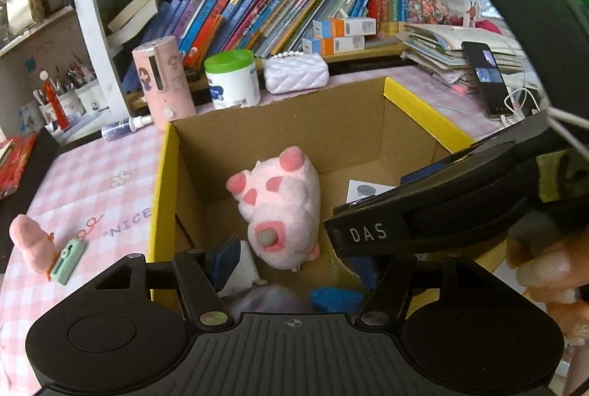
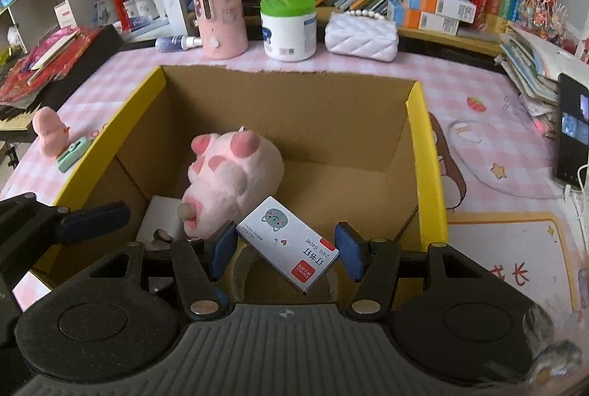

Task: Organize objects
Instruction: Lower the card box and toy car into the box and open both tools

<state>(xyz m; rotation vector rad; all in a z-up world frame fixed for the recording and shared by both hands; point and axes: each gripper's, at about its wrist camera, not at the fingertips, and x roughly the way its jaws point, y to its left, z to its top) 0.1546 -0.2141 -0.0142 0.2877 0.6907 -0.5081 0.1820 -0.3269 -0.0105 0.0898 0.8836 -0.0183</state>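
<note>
A yellow-rimmed cardboard box (image 1: 167,175) (image 2: 423,145) stands open on the pink checked table. A pink plush paw (image 1: 283,208) (image 2: 228,179) lies inside it. A small white staples box (image 2: 289,241) with a cat drawing lies tilted between the fingers of my right gripper (image 2: 285,250); the jaws stand wide apart and do not press it. My left gripper (image 1: 283,271) hovers over the box's near edge, open and empty. The right gripper's body (image 1: 441,212) crosses the left wrist view. A pink duck toy (image 1: 29,241) (image 2: 49,131) and a mint green toy camera (image 1: 68,261) (image 2: 71,155) lie left of the box.
Behind the box stand a pink cylinder (image 2: 219,13), a white jar with green lid (image 2: 289,28), a white quilted purse (image 2: 362,35) and a spray bottle (image 2: 176,42). Bookshelves rise behind. A phone (image 2: 572,131) and stacked papers (image 2: 530,64) are at the right.
</note>
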